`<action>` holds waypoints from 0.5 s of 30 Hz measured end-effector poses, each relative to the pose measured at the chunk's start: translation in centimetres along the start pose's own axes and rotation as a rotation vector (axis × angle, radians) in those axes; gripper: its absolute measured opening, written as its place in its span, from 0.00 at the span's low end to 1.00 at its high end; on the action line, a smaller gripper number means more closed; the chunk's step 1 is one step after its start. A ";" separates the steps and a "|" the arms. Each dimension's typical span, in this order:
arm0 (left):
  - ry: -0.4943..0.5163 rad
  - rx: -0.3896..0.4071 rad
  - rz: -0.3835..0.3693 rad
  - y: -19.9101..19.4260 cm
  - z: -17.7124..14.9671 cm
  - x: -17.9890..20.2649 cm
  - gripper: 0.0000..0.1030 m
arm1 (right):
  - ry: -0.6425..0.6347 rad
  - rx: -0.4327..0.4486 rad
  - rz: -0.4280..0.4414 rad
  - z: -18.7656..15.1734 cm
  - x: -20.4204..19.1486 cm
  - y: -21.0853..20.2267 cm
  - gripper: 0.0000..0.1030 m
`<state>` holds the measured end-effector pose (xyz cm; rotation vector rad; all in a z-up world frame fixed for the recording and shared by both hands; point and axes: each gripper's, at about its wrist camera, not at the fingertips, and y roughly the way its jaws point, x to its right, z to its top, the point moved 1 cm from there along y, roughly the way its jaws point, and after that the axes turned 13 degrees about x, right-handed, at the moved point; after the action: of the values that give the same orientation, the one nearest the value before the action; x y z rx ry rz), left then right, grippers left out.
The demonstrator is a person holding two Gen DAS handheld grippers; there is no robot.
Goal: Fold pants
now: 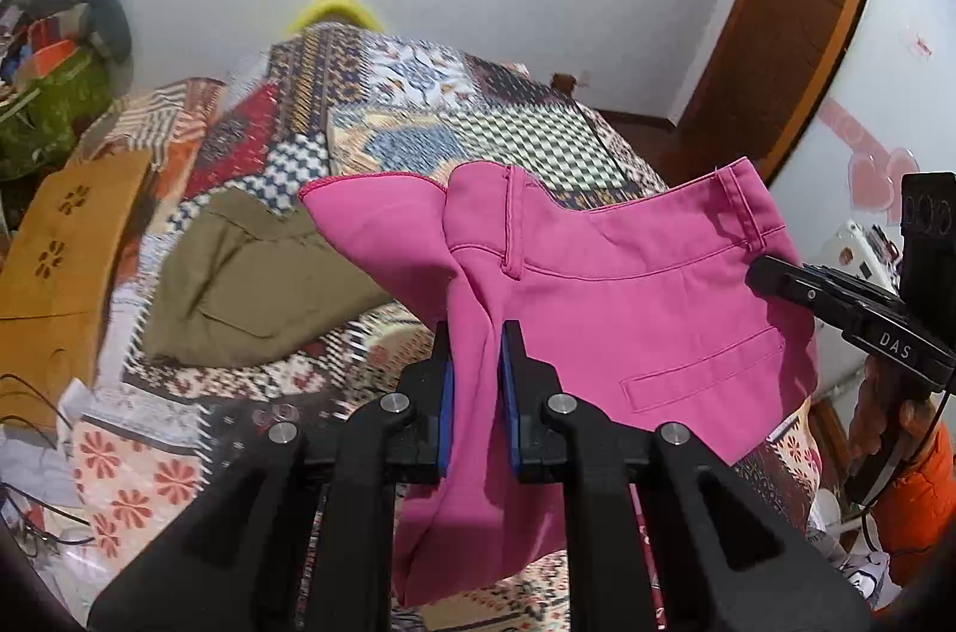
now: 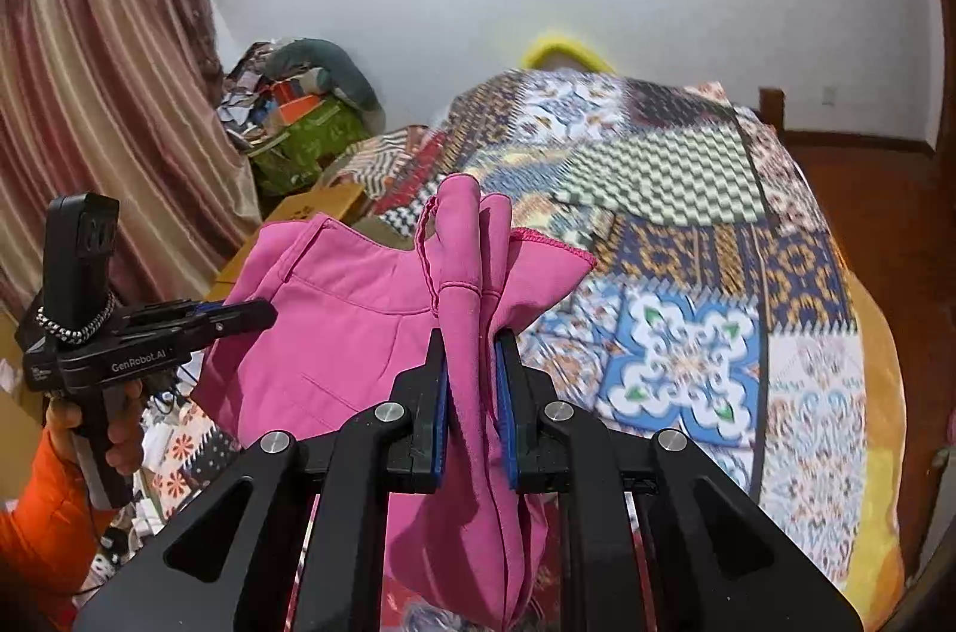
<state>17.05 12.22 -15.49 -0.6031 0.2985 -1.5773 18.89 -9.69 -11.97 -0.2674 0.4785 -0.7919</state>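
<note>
Pink pants: held above patchwork bedspread, waistband spanning sideways, legs hanging down.
Left gripper: clamped on fabric.
Right gripper: clamped on bunched fabric.
Left view only: olive garment.
Right view only: curtain.

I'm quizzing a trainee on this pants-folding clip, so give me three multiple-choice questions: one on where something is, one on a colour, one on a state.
1. Where do the olive-green pants lie?
A. on the patchwork bedspread
B. on the floor
C. in a claw

2. What colour are the pants held up?
A. blue
B. pink
C. white

3. How is the left claw?
A. open and empty
B. shut on the pink pants
C. shut on a cable

Answers:
1 A, they lie flat on the patterned cover in the left wrist view.
2 B, both views show pink cloth.
3 B, pink fabric is pinched between its blue pads; the right claw grips them too.
</note>
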 end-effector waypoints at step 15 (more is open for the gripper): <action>-0.028 0.116 0.104 -2.8 4.4 -7.3 0.13 | -0.107 0.046 0.088 4.0 -5.7 5.9 0.12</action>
<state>17.12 20.42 -11.78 -0.5113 0.2121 -1.4738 21.08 -1.30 -9.16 -0.2426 0.3684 -0.6979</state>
